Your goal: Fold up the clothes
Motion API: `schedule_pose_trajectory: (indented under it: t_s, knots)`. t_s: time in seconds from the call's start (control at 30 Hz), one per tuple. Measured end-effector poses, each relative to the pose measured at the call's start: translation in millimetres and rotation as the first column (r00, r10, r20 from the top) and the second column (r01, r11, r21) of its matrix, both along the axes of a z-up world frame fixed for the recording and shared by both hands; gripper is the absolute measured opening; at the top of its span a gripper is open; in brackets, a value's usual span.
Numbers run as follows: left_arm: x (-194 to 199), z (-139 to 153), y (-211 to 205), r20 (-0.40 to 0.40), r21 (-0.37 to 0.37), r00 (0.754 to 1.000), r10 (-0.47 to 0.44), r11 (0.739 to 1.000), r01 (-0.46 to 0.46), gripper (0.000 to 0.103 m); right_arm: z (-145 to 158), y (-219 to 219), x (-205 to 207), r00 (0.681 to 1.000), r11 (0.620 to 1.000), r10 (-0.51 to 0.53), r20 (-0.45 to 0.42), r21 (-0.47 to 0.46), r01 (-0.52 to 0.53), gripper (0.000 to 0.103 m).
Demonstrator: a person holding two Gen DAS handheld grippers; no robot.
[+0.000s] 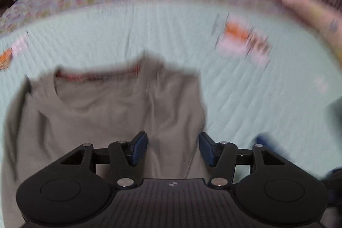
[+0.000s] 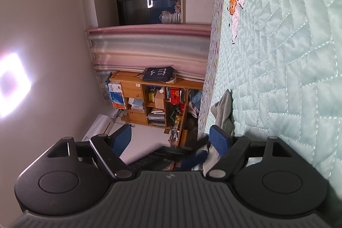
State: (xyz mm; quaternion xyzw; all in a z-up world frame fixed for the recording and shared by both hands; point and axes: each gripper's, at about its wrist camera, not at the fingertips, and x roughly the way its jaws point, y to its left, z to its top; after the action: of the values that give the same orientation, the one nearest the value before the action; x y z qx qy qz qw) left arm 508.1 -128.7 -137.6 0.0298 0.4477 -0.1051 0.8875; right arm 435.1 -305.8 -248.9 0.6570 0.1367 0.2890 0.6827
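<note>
Left wrist view (blurred) — left gripper [image 1: 172, 147] wide over grey shirt [image 1: 106, 112]; right gripper [image 2: 171, 142] spread too, nothing held.

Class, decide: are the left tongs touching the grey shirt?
Cannot tell. In the blurred left wrist view the open left tongs straddle the grey shirt, but no contact or gap shows plainly.

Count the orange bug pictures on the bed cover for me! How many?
2 in the left wrist view: one orange picture at the upper right of the quilt, another orange picture at its left edge. Both are blurred; the grey shirt may hide more.
</note>
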Motion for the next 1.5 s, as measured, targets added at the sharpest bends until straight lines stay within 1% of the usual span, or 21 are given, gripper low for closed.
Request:
schedule_pose_trajectory:
  t_s: [0.07, 0.13, 0.23, 0.33, 0.43, 0.5, 0.53, 0.57, 0.7, 0.73, 0.77, 0.87, 1.0, 1.03, 1.17, 1.23, 1.33, 1.37, 1.4, 1.43, 1.5]
  knots:
    - [1, 2, -3, 0.014, -0.009, 1.000, 0.001, 1.000, -0.001, 0.054, -1, -1, 0, 1.000, 1.000, 0.002, 0.001, -0.001, -0.002, 0.081]
    - [-6, 16, 4, 0.039, -0.091, 0.999, -0.004, 0.996, 0.008, 0.049, 0, 0, 1, 1.000, 1.000, 0.004, 0.002, -0.005, -0.004, 0.081]
    - [-31, 38, 17, 0.059, -0.110, 0.998, -0.021, 0.994, 0.027, 0.052, 2, 0, 2, 1.000, 1.000, 0.006, 0.000, -0.017, -0.006, 0.081]
    - [-68, 42, 45, 0.021, -0.182, 0.999, -0.029, 0.983, 0.032, 0.052, 4, 1, 2, 1.000, 1.000, 0.008, -0.004, -0.030, -0.008, 0.081]
    - [-91, 22, 64, -0.047, -0.219, 0.999, -0.014, 0.976, 0.003, 0.052, 10, 4, 5, 1.000, 0.998, 0.010, -0.004, -0.058, -0.010, 0.081]
    - [-92, 3, 71, -0.106, -0.195, 0.994, 0.013, 0.980, -0.034, 0.039, 14, 6, 5, 1.000, 0.996, 0.011, 0.001, -0.093, -0.011, 0.081]
    - [-94, 3, 76, -0.091, -0.198, 0.995, 0.029, 0.979, -0.046, 0.030, 15, 6, 4, 1.000, 0.994, 0.014, 0.005, -0.111, -0.013, 0.081]
    - [-97, 7, 82, -0.074, -0.213, 0.996, 0.052, 0.975, -0.067, 0.029, 16, 7, 4, 1.000, 0.992, 0.017, 0.011, -0.125, -0.016, 0.081]
    - [-131, 44, 122, -0.014, -0.380, 0.990, 0.139, 0.915, -0.134, 0.041, 13, 4, 1, 0.999, 0.993, 0.017, 0.031, -0.115, -0.014, 0.081]
    - [-144, 43, 125, -0.024, -0.367, 0.990, 0.137, 0.920, -0.136, 0.051, 12, 4, 0, 0.999, 0.993, 0.017, 0.036, -0.113, -0.013, 0.081]
    - [-158, 42, 128, -0.034, -0.354, 0.990, 0.135, 0.925, -0.138, 0.053, 12, 4, -1, 0.999, 0.993, 0.016, 0.041, -0.114, -0.012, 0.081]
    - [-199, 40, 137, -0.065, -0.314, 0.990, 0.129, 0.938, -0.143, 0.053, 28, 8, -16, 1.000, 0.987, 0.013, -0.001, -0.163, -0.013, 0.082]
    - [-262, 35, 148, -0.091, -0.259, 0.986, 0.142, 0.952, -0.162, 0.058, 78, 40, -74, 0.978, 0.943, 0.206, 0.043, -0.275, -0.186, 0.085]
    - [-281, 32, 154, -0.092, -0.264, 0.983, 0.161, 0.948, -0.180, 0.065, 89, 50, -96, 0.966, 0.927, 0.254, 0.048, -0.299, -0.229, 0.089]
    - [-347, 27, 174, -0.106, -0.313, 0.978, 0.180, 0.927, -0.205, 0.065, 108, 81, -183, 0.919, 0.868, 0.393, 0.027, -0.342, -0.361, 0.089]
    - [-375, 28, 177, -0.094, -0.266, 0.979, 0.182, 0.943, -0.201, 0.065, 107, 89, -222, 0.906, 0.848, 0.423, -0.017, -0.345, -0.402, 0.089]
    - [-408, 29, 183, -0.075, -0.206, 0.980, 0.185, 0.959, -0.197, 0.069, 77, 107, -256, 0.875, 0.813, 0.440, -0.203, -0.323, -0.484, 0.089]
    - [-419, 29, 187, -0.082, -0.204, 0.979, 0.189, 0.958, -0.202, 0.069, 62, 116, -264, 0.844, 0.783, 0.446, -0.296, -0.328, -0.529, 0.075]
    - [-428, 31, 191, -0.087, -0.214, 0.978, 0.189, 0.955, -0.204, 0.069, 59, 119, -274, 0.843, 0.767, 0.426, -0.329, -0.363, -0.529, 0.062]
    - [-435, 31, 193, -0.089, -0.227, 0.978, 0.187, 0.953, -0.202, 0.069, 61, 120, -284, 0.853, 0.755, 0.398, -0.337, -0.408, -0.514, 0.061]
    - [-445, 32, 195, -0.089, -0.240, 0.979, 0.183, 0.950, -0.199, 0.071, 66, 117, -301, 0.841, 0.783, 0.441, -0.315, -0.324, -0.532, 0.074]
